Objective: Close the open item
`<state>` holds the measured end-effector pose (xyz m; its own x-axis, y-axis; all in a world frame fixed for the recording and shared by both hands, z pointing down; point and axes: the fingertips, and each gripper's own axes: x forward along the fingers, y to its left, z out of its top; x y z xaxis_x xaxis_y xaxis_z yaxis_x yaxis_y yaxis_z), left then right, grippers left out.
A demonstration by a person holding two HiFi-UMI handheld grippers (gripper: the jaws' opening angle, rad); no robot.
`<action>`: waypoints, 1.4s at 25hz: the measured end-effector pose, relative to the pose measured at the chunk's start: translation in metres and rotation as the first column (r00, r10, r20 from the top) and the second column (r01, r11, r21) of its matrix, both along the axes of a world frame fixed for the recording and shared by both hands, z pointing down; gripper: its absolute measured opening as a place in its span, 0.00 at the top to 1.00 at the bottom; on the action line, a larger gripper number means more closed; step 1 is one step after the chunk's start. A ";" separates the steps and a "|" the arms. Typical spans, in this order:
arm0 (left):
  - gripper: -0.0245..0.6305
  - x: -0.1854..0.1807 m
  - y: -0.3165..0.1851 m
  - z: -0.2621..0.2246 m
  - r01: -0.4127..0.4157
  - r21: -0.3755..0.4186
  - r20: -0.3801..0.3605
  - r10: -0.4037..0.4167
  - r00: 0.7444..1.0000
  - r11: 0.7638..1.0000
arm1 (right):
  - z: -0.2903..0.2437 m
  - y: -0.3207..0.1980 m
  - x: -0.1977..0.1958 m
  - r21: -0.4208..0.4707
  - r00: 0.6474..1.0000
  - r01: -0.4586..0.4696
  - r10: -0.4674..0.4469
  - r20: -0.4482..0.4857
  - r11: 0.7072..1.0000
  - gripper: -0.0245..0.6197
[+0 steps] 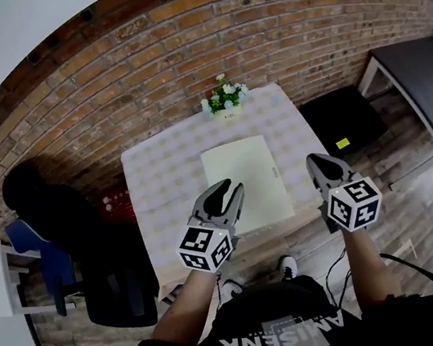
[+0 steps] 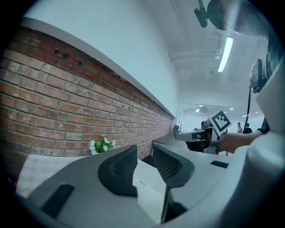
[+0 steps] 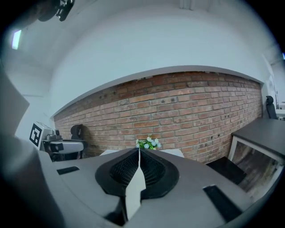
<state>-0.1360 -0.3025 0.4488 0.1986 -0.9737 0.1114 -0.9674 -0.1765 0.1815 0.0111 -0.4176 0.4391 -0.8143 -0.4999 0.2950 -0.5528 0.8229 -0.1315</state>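
L gripper (image 2: 144, 150) ajar, R gripper (image 3: 139, 150) pinched together; folder (image 1: 246, 178) flat in head view.

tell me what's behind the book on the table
A flower pot stands behind the book, at the far edge of the table. Whatever is under the book is covered.

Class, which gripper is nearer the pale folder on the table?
Left. The left gripper hovers over the folder, near-left edge; the right gripper lies beyond its right edge.

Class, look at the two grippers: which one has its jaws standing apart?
The left gripper: a clear gap shows between its two jaws, while the jaws of the right gripper meet at their tips.
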 end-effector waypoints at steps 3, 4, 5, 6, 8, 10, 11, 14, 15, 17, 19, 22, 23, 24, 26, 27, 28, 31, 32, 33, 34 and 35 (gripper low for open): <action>0.82 -0.016 0.008 -0.015 0.032 0.029 0.012 -0.032 0.999 0.999 | -0.019 0.009 0.002 0.036 1.000 -0.020 0.019 0.016 0.999 0.90; 0.85 -0.022 0.011 -0.020 0.045 0.038 0.013 -0.045 0.999 0.998 | -0.025 0.012 0.002 0.045 1.000 -0.024 0.023 0.019 0.999 0.90; 0.88 -0.028 0.015 -0.025 0.058 0.046 0.013 -0.058 0.998 0.997 | -0.030 0.015 0.001 0.054 0.999 -0.027 0.026 0.022 0.998 0.90; 0.90 -0.033 0.018 -0.029 0.070 0.054 0.013 -0.070 0.997 0.996 | -0.036 0.018 0.001 0.065 0.999 -0.028 0.027 0.025 0.998 0.90; 0.92 -0.043 0.025 -0.039 0.088 0.066 0.010 -0.089 0.996 0.994 | -0.047 0.025 -0.001 0.086 0.999 -0.031 0.028 0.031 0.996 0.90; 0.94 -0.050 0.031 -0.047 0.101 0.075 0.006 -0.102 0.995 0.992 | -0.058 0.030 -0.001 0.106 0.999 -0.035 0.031 0.041 0.994 0.90; 0.94 -0.052 0.034 -0.052 0.107 0.080 0.006 -0.108 0.994 0.991 | -0.063 0.033 -0.001 0.116 0.998 -0.036 0.031 0.047 0.993 0.90; 0.94 -0.059 0.043 -0.064 0.124 0.094 0.016 -0.126 0.992 0.988 | -0.076 0.041 -0.002 0.142 0.997 -0.045 0.035 0.071 0.989 0.90; 0.94 -0.061 0.046 -0.067 0.130 0.098 0.021 -0.133 0.991 0.987 | -0.080 0.043 -0.001 0.150 0.996 -0.051 0.040 0.078 0.987 0.90; 0.94 -0.065 0.051 -0.074 0.145 0.107 0.031 -0.149 0.988 0.984 | -0.087 0.046 -0.001 0.166 0.995 -0.061 0.047 0.089 0.984 0.90; 0.94 -0.069 0.056 -0.080 0.159 0.112 0.040 -0.164 0.986 0.981 | -0.093 0.049 0.000 0.180 0.994 -0.065 0.048 0.094 0.981 0.90; 0.94 -0.072 0.061 -0.086 0.176 0.116 0.059 -0.184 0.981 0.978 | -0.100 0.053 0.001 0.197 0.994 -0.066 0.048 0.097 0.978 0.90; 0.94 -0.073 0.063 -0.088 0.180 0.118 0.063 -0.188 0.980 0.977 | -0.101 0.054 0.002 0.201 0.994 -0.068 0.050 0.093 0.977 0.90; 0.94 -0.074 0.064 -0.089 0.183 0.121 0.065 -0.192 0.979 0.976 | -0.102 0.054 0.003 0.205 0.995 -0.070 0.053 0.088 0.976 0.90; 0.94 -0.075 0.066 -0.092 0.189 0.125 0.070 -0.199 0.978 0.974 | -0.103 0.056 0.004 0.213 0.995 -0.075 0.059 0.081 0.974 0.90; 0.94 -0.076 0.067 -0.093 0.191 0.125 0.073 -0.201 0.977 0.974 | -0.103 0.058 0.005 0.216 0.995 -0.077 0.062 0.077 0.973 0.90; 0.94 -0.076 0.069 -0.093 0.193 0.126 0.075 -0.203 0.976 0.973 | -0.104 0.059 0.006 0.220 0.995 -0.078 0.063 0.074 0.972 0.90; 0.94 -0.078 0.070 -0.092 0.198 0.124 0.077 -0.209 0.975 0.972 | -0.105 0.061 0.007 0.227 0.995 -0.079 0.065 0.070 0.971 0.90; 0.94 -0.078 0.070 -0.091 0.200 0.123 0.076 -0.210 0.975 0.972 | -0.105 0.061 0.008 0.228 0.995 -0.082 0.068 0.068 0.970 0.90; 0.94 -0.078 0.070 -0.091 0.201 0.122 0.076 -0.211 0.974 0.972 | -0.104 0.061 0.009 0.227 0.995 -0.084 0.071 0.066 0.970 0.90; 0.94 -0.079 0.070 -0.091 0.202 0.121 0.077 -0.212 0.974 0.972 | -0.104 0.061 0.010 0.226 0.995 -0.086 0.073 0.065 0.970 0.90; 0.94 -0.079 0.070 -0.090 0.202 0.120 0.078 -0.212 0.974 0.972 | -0.103 0.062 0.011 0.224 0.995 -0.087 0.074 0.064 0.971 0.90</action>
